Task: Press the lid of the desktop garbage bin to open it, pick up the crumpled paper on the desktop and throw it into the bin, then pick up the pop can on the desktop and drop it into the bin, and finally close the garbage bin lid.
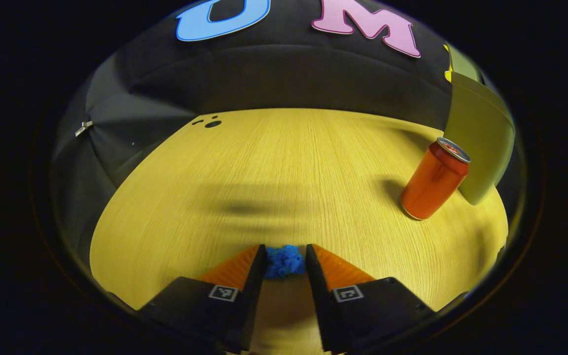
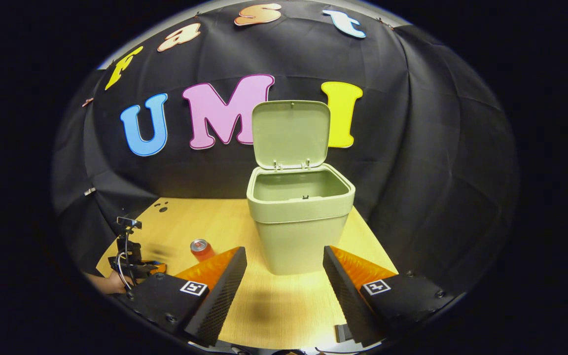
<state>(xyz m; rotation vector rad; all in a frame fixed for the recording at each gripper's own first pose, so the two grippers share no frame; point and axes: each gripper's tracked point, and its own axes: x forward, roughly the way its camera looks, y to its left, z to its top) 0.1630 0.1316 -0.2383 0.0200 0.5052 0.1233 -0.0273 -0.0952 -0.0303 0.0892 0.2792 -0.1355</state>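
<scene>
Left gripper (image 1: 285, 256): two fingers low over the wooden desktop (image 1: 289, 167), drawn in on one crumpled paper (image 1: 284, 261), a blue wad sitting between the tips. Both fingertips look to be touching its sides; whether the wad rests on the wood or is lifted, cannot tell.

One pop can (image 1: 434, 180), orange, upright on the desktop ahead and to the right of this gripper, well apart from the paper. Just beyond the can, one pale green garbage bin (image 1: 481, 143) at the right edge, partly cut off.

Right gripper (image 2: 284, 261): two fingers spread wide, nothing between them, held above the desktop (image 2: 284, 305). Straight ahead stands the same bin (image 2: 300, 222), lid (image 2: 291, 133) raised upright on its rear hinge, opening exposed. The can (image 2: 200, 248) shows ahead-left, partly behind the left finger.

Far left in the right gripper view: the other gripper (image 2: 128, 256) with a hand (image 2: 111, 283) on it, down near the table.

Count: one bin, one can, one paper wad, two grippers.
</scene>
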